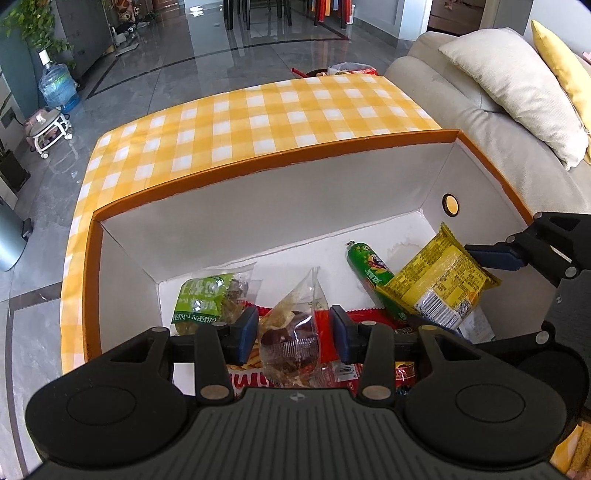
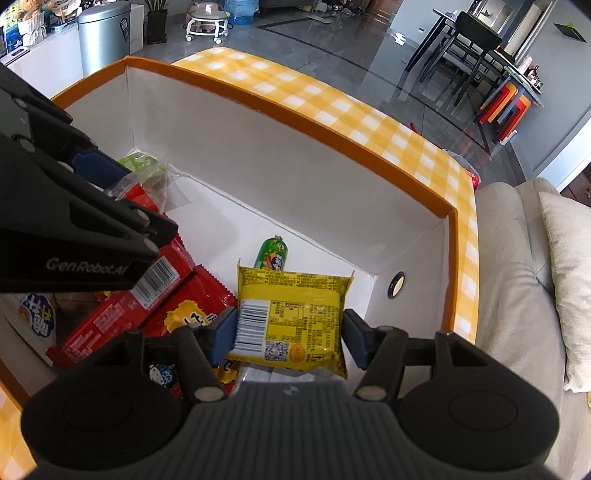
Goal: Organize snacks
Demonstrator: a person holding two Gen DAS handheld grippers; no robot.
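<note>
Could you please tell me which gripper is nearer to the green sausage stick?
Right. The right gripper, around the yellow packet, sits just before the green sausage stick; the left gripper is off to its side, straddling a clear-wrapped cake.

The setting is a home, an open living and dining room. A beige sofa [image 1: 461, 122] with a cream cushion [image 1: 517, 88] and a yellow one [image 1: 561, 62] stands just beside the worktop [image 1: 258, 122], which is covered in a yellow-and-white checked cloth. The floor [image 1: 192, 55] is glossy grey tile with dark inlaid lines. Farther back are a dark dining table with chairs [image 2: 469, 48], a large water-dispenser bottle [image 1: 59, 86], a trailing houseplant [image 1: 33, 26], a metal pedal bin [image 2: 103, 37] and a small wheeled stool [image 2: 207, 22].
</note>
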